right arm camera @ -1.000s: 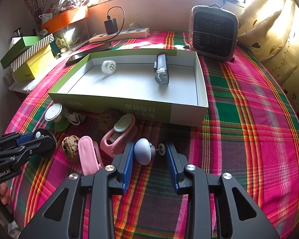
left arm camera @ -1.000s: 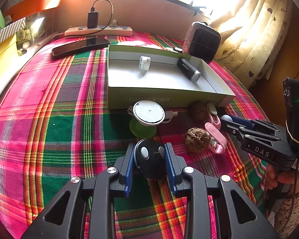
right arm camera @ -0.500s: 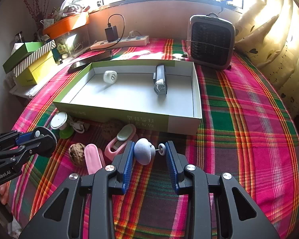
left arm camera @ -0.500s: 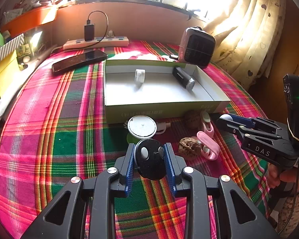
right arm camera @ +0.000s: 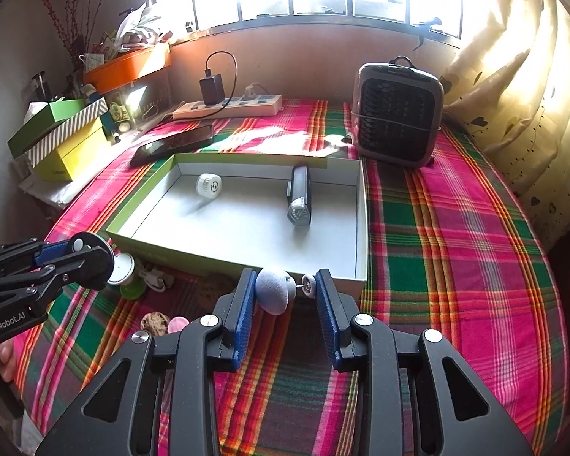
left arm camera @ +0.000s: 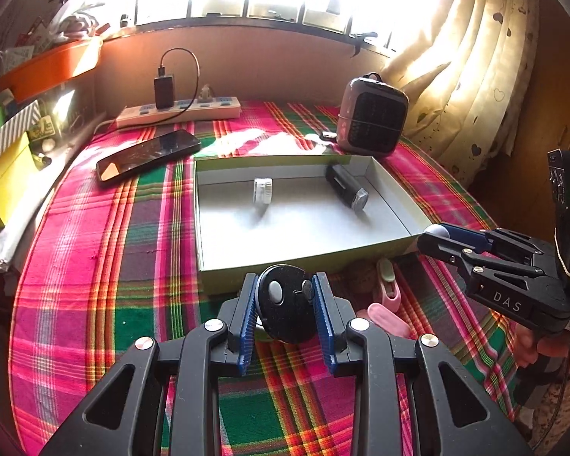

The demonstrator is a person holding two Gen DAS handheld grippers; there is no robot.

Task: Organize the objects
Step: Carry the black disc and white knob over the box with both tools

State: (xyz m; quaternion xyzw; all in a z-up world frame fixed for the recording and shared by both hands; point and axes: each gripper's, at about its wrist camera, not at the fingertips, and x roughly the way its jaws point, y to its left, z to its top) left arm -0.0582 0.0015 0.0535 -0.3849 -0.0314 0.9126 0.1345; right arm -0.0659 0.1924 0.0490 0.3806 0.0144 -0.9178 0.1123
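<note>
Box (right arm camera: 325,266) just ahead of both tongs holds two things, a white cap (right arm camera: 209,185) and a dark torch (right arm camera: 299,193), while the left tongs (left arm camera: 287,296) pinch one black disc (left arm camera: 287,304) and the right tongs (right arm camera: 285,288) pinch one grey knob (right arm camera: 273,290), two pink clips (left arm camera: 387,311) lying between them

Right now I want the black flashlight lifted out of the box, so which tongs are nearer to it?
Right. The right tongs sit at the box's near rim below the black flashlight; the left tongs hang off its left corner.
</note>
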